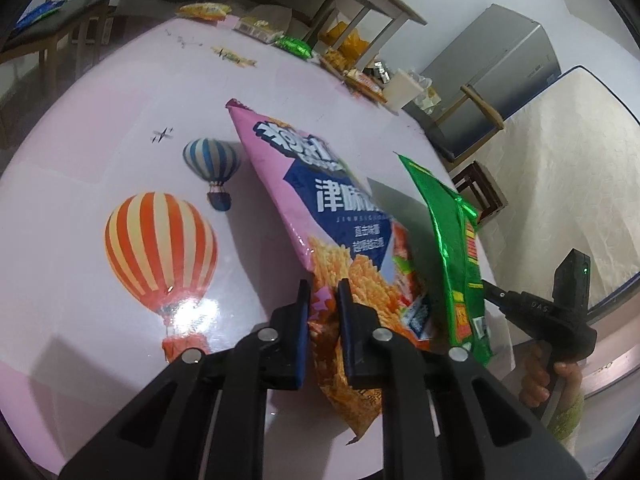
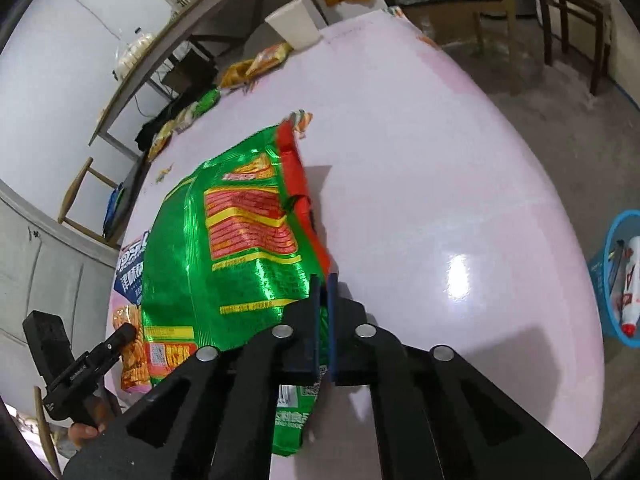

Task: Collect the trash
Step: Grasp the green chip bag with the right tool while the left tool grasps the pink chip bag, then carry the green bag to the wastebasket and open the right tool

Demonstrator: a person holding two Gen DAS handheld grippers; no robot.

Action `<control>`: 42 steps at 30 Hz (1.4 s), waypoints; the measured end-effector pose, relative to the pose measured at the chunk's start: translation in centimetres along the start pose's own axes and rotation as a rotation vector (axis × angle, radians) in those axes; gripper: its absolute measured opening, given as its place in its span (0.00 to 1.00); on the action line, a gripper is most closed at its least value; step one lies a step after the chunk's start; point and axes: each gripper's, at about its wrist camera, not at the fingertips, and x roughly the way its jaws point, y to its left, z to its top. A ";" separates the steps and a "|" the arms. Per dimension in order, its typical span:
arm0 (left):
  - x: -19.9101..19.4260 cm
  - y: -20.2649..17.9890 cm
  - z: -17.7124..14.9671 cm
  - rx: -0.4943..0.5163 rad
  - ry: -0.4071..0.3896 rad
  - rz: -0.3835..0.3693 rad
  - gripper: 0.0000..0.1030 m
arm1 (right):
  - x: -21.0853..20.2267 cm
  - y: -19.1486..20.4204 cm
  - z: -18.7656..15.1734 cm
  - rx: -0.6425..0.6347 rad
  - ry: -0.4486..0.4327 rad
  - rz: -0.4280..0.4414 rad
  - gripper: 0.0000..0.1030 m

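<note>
My left gripper (image 1: 324,288) is shut on a pink and blue snack bag (image 1: 320,200) and holds it above the round table (image 1: 80,264). My right gripper (image 2: 323,280) is shut on a green foil snack bag (image 2: 240,240), also held above the table. The green bag shows in the left wrist view (image 1: 452,248) just right of the pink bag. The pink bag shows in the right wrist view (image 2: 128,272) behind the green one. A blue trash basket (image 2: 604,280) with some trash inside stands on the floor off the table's right edge.
Several more snack wrappers (image 1: 296,46) lie along the table's far edge, next to a white paper cup (image 2: 294,26). A shelf, chairs (image 2: 572,20) and a grey cabinet (image 1: 492,72) stand around the table.
</note>
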 end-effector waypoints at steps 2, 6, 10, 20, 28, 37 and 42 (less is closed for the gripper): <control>-0.5 -0.5 0.0 0.011 -0.017 -0.011 0.05 | -0.9 0.0 -0.2 0.003 -0.029 0.009 0.00; -2.0 -1.9 0.3 0.054 -0.069 -0.020 0.02 | -3.0 -0.4 -0.3 0.004 -0.092 -0.009 0.00; -2.8 -3.5 0.6 0.085 -0.086 -0.045 0.01 | -6.5 -2.4 -1.0 0.034 -0.172 -0.045 0.00; -1.2 -15.1 2.0 0.299 -0.090 -0.247 0.01 | -14.4 -10.8 -4.0 0.219 -0.327 -0.108 0.00; 5.5 -26.7 1.6 0.420 0.021 -0.418 0.01 | -18.8 -18.9 -5.1 0.381 -0.437 -0.229 0.00; 12.8 -34.5 -0.7 0.496 0.137 -0.462 0.01 | -19.7 -30.3 -6.9 0.581 -0.458 -0.427 0.00; 14.6 -34.9 -1.1 0.514 0.153 -0.414 0.01 | -16.2 -36.1 -7.2 0.628 -0.406 -0.618 0.00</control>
